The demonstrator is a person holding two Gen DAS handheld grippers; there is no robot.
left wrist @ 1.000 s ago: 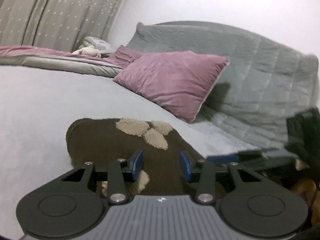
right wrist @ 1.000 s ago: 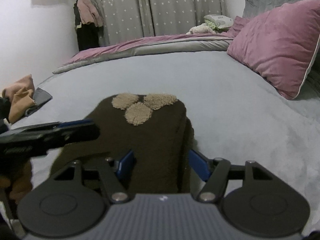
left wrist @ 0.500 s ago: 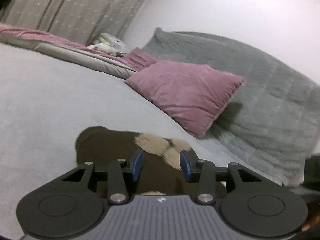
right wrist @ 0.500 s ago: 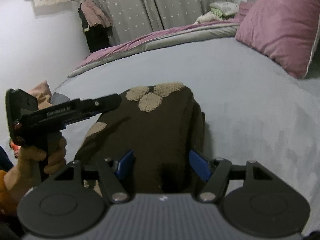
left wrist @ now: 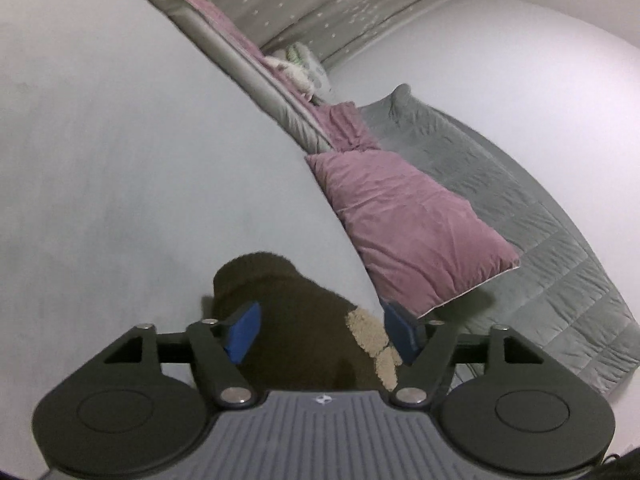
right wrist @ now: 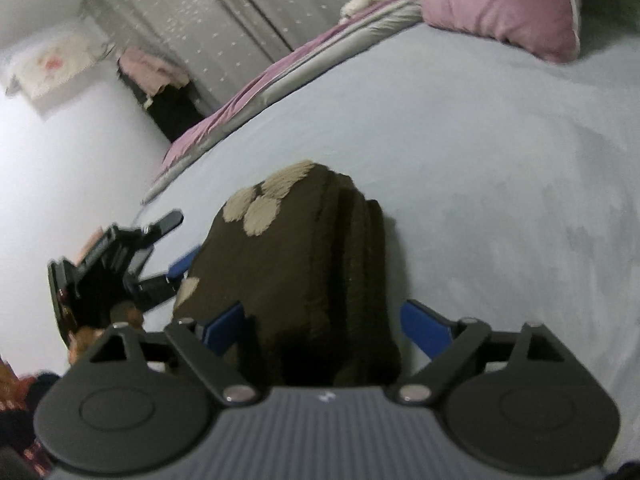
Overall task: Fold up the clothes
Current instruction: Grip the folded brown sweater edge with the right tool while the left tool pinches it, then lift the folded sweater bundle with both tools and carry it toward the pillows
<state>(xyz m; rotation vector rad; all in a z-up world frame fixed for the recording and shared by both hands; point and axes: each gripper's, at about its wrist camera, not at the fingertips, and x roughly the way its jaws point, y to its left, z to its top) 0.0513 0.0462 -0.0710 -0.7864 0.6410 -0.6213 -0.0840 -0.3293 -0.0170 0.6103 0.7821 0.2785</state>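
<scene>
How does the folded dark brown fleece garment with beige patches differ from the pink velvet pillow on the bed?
The folded dark brown fleece garment is dark with beige patches; the pink velvet pillow is one plain colour. The garment lies flat in stacked layers on the pale grey bedspread; the pillow is puffed and leans on the grey quilted headboard cover. The garment sits between the open fingers of both grippers; the pillow lies apart, untouched. Both are soft textiles on the bed.

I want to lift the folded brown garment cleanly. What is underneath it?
The folded brown garment lies on the pale grey bedspread, which shows all around it. Its stacked layers show along the right edge. Anything between the layers or directly beneath the bundle is covered and cannot be seen.
</scene>
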